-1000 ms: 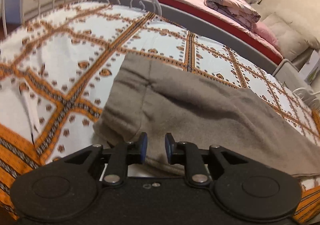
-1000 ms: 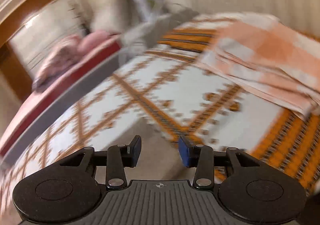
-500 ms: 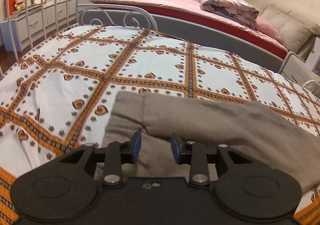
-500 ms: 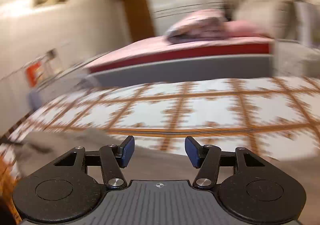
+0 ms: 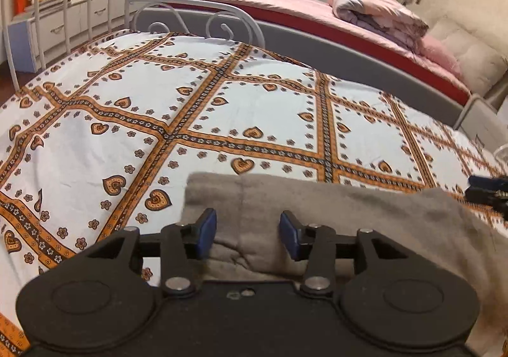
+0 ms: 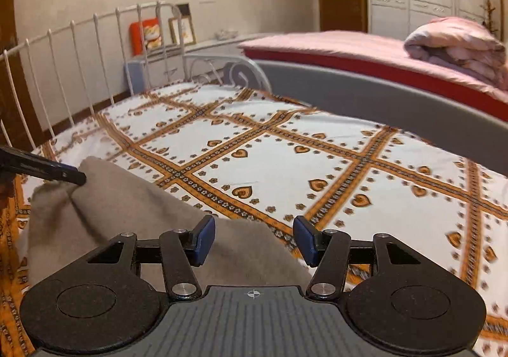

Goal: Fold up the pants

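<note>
Grey-brown pants (image 5: 349,214) lie folded on the patterned bedspread (image 5: 222,109); they also show in the right wrist view (image 6: 127,204). My left gripper (image 5: 247,234) is open and empty just above the pants' left end. My right gripper (image 6: 252,239) is open and empty over the pants' other end. The right gripper's fingers (image 5: 485,190) show at the far right of the left wrist view. The left gripper's finger (image 6: 47,168) shows at the left edge of the right wrist view, beside a raised fold of the pants.
A white metal bed frame (image 6: 95,49) rails the bed's far end. A second bed with a pink cover (image 5: 285,4) and a rolled quilt (image 5: 377,14) stands behind a grey board (image 6: 381,103). Drawers (image 5: 63,23) stand at the far left.
My left gripper's jaws have opened wider and it has drawn back over the pants' end. My right gripper has swung round from the bed's other side and now faces the pants.
</note>
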Available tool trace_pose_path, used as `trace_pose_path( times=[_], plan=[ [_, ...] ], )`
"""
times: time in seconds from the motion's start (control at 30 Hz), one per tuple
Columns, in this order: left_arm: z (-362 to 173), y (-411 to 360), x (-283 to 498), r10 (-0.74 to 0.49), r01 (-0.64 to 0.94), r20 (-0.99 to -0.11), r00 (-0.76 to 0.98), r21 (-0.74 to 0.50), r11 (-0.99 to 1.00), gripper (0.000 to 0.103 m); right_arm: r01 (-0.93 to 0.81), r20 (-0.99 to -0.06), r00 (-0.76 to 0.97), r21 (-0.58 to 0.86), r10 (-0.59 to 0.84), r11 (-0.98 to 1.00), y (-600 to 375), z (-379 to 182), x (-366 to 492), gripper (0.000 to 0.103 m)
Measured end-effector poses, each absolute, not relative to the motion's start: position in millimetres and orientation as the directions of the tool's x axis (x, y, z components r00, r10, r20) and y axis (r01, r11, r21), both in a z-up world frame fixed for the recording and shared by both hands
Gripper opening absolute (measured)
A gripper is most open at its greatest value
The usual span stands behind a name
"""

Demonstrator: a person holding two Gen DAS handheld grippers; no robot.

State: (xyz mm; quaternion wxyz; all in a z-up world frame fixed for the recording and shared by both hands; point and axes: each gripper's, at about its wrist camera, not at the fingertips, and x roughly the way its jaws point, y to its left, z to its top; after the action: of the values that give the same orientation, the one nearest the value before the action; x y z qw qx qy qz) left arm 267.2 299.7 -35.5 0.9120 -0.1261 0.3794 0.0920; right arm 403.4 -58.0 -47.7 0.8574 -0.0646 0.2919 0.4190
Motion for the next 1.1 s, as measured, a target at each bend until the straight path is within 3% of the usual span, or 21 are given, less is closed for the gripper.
trace_pose_path(
  times=[0.1,0.23,0.27,0.33,0.43,0.5,0.57,0.7,0.8,0.93,1.1],
  plan=[
    [-39,309,276,0.077,-0.272,-0.721,0.688,-0.158,0.949,0.036,-0.752,-0.600,0.454,0.139,0.659,0.644,-44,-60,423,0.056],
    [-47,328,283,-0.005,-0.274,-0.734,0.679,-0.259,0.926,0.035,-0.759,-0.655,0.397,0.160,0.643,0.631,-37,-74,435,0.053],
    [-48,331,284,-0.028,-0.264,-0.734,0.678,-0.280,0.923,0.034,-0.765,-0.666,0.385,0.158,0.640,0.625,-37,-76,436,0.038],
    [-50,335,282,-0.058,-0.242,-0.727,0.684,-0.301,0.922,0.034,-0.781,-0.689,0.340,0.172,0.640,0.600,-36,-78,436,0.023],
    [-55,334,282,-0.070,-0.208,-0.731,0.679,-0.283,0.936,0.032,-0.807,-0.701,0.326,0.143,0.635,0.572,-33,-76,432,0.017],
    [-57,325,284,-0.029,-0.190,-0.737,0.675,-0.211,0.959,0.024,-0.816,-0.715,0.334,0.106,0.615,0.568,-27,-79,431,0.016],
    [-54,315,283,0.023,-0.191,-0.721,0.692,-0.152,0.970,0.012,-0.812,-0.717,0.359,0.075,0.597,0.579,-23,-80,428,0.006],
    [-40,310,283,0.064,-0.201,-0.674,0.736,-0.127,0.971,0.000,-0.777,-0.669,0.449,0.034,0.592,0.629,-22,-68,422,0.003],
    [-28,312,284,0.157,-0.233,-0.630,0.761,-0.039,0.972,0.000,-0.762,-0.632,0.483,0.039,0.607,0.647,-26,-55,426,0.003],
    [-67,323,292,0.182,-0.265,-0.743,0.644,0.007,0.964,0.000,-0.749,-0.729,0.460,-0.011,0.507,0.663,-10,-95,436,0.003],
    [-41,330,247,0.203,-0.322,-0.681,0.703,-0.051,0.945,0.000,-0.698,-0.619,0.569,-0.016,0.541,0.715,-25,-69,419,0.006]
  ],
)
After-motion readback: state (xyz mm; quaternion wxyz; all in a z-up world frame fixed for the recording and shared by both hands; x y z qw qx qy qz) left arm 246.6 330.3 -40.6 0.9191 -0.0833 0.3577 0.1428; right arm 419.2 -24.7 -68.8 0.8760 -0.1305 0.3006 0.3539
